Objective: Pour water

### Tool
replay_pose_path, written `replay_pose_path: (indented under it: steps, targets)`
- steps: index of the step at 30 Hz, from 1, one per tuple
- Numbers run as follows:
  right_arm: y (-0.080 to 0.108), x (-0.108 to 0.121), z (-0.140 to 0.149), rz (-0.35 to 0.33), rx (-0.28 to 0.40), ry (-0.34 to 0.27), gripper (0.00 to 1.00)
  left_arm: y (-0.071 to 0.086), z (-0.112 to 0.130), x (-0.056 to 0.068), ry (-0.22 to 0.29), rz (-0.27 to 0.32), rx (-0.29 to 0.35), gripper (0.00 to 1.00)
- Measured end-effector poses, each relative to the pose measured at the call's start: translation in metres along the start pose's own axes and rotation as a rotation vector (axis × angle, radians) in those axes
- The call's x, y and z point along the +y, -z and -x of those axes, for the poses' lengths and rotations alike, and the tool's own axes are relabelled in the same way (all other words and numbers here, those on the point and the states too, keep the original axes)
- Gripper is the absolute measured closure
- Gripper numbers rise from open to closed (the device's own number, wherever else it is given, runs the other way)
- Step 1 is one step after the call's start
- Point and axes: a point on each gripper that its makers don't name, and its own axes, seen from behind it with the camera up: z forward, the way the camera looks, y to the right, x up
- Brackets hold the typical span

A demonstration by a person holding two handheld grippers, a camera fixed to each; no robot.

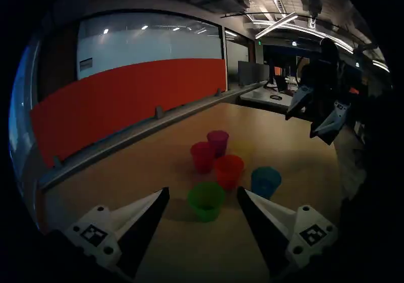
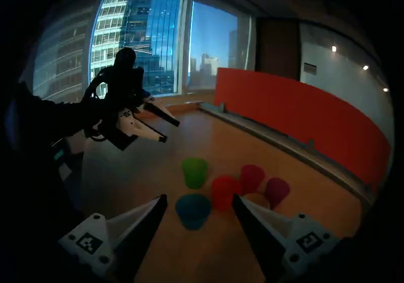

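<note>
Several coloured plastic cups stand clustered on the wooden table: a green cup, an orange cup, a red cup, a magenta cup and a blue cup. My left gripper is open and empty, its fingers either side of the green cup and short of it. From the right gripper view the blue cup is nearest, with the green cup behind it. My right gripper is open and empty above the blue cup. Each gripper appears across the cups from the other: right gripper, left gripper.
A red partition panel with a metal rail runs along one side of the table. Large windows lie behind the left gripper. Desks and office gear stand at the far end. The room is dim.
</note>
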Motion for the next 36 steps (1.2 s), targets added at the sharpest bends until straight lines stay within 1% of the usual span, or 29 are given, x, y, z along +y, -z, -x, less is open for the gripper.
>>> replay_pose_path:
  steps: [2,11,14,17,23,29,36]
  targets:
    - [-0.005,-0.002,0.007,-0.006,-0.016,0.007,0.00,-0.004,0.007,0.002,0.000,0.009,-0.014,0.00]
    - [-0.026,0.000,0.035,-0.017,-0.069,0.003,0.00,-0.021,0.039,0.000,-0.001,0.025,-0.084,0.00]
    - [-0.032,0.001,0.045,-0.016,-0.088,0.007,0.00,-0.026,0.047,0.001,-0.002,0.038,-0.105,0.00]
    - [-0.038,0.001,0.054,-0.019,-0.103,0.010,0.00,-0.032,0.055,0.003,-0.006,0.054,-0.124,0.00]
    - [-0.049,0.001,0.069,-0.031,-0.127,-0.003,0.00,-0.043,0.071,0.004,-0.023,0.075,-0.171,0.00]
    - [-0.059,0.001,0.082,-0.037,-0.147,-0.011,0.00,-0.057,0.081,0.001,-0.036,0.081,-0.207,0.00]
    - [-0.071,0.001,0.093,-0.045,-0.161,-0.019,0.00,-0.073,0.086,0.004,-0.039,0.100,-0.230,0.00]
